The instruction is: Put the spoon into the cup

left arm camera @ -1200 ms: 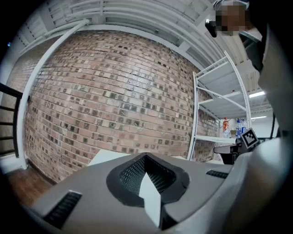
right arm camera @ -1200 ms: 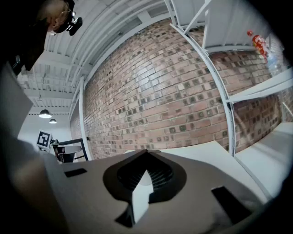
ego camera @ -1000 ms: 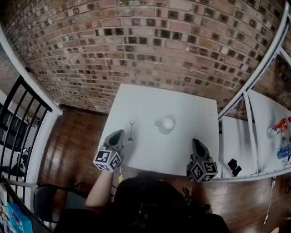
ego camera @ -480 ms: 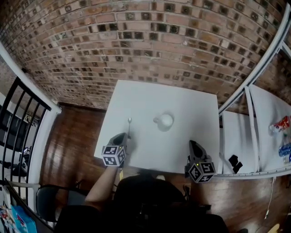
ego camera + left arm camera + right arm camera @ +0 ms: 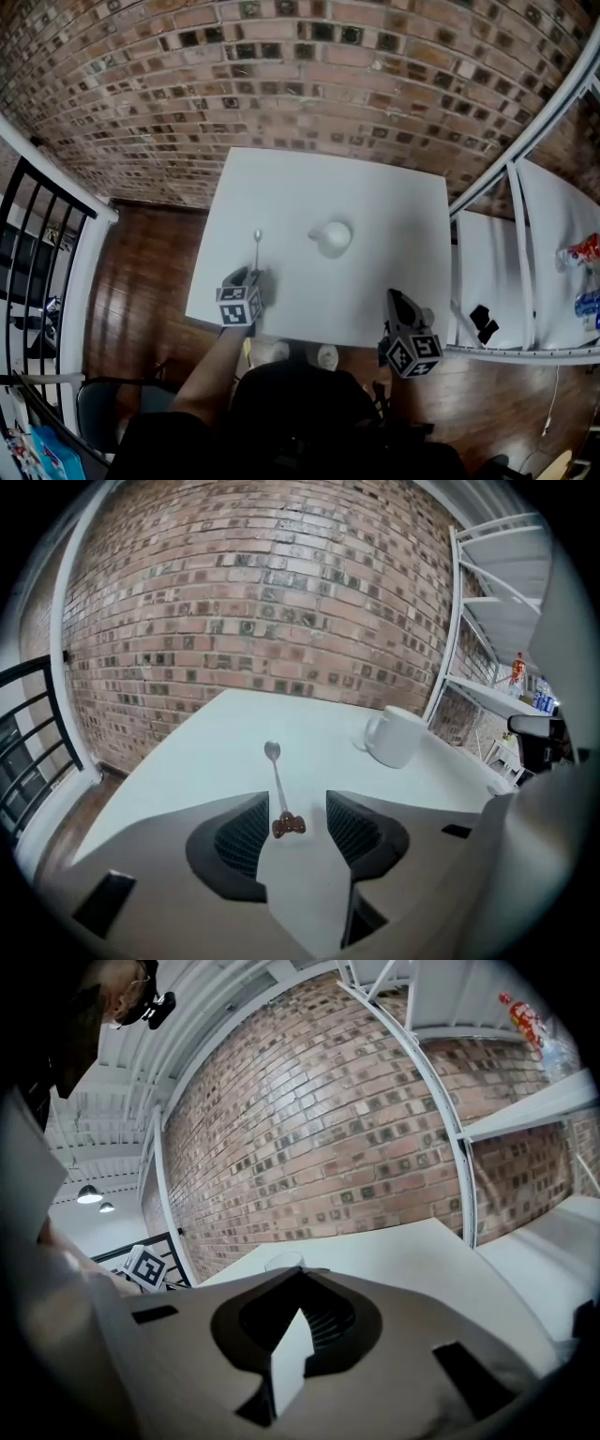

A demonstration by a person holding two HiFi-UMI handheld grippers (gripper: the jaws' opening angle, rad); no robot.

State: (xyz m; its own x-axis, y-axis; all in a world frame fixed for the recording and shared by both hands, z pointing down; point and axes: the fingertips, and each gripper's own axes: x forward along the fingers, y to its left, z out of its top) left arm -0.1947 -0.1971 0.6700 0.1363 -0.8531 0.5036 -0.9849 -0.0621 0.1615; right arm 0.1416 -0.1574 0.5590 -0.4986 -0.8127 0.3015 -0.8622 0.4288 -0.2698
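Spoon (image 5: 278, 787) on table (image 5: 178, 761), handle between untouching jaws of opening left claw (image 5: 298, 800); right claw (image 5: 299, 1277) closed, empty.

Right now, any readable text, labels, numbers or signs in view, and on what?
No readable text anywhere.
Left cube, right cube: square marker patterns only, no letters.
Shelf bottles: labels too small to read.
Cup, spoon: no print shows.
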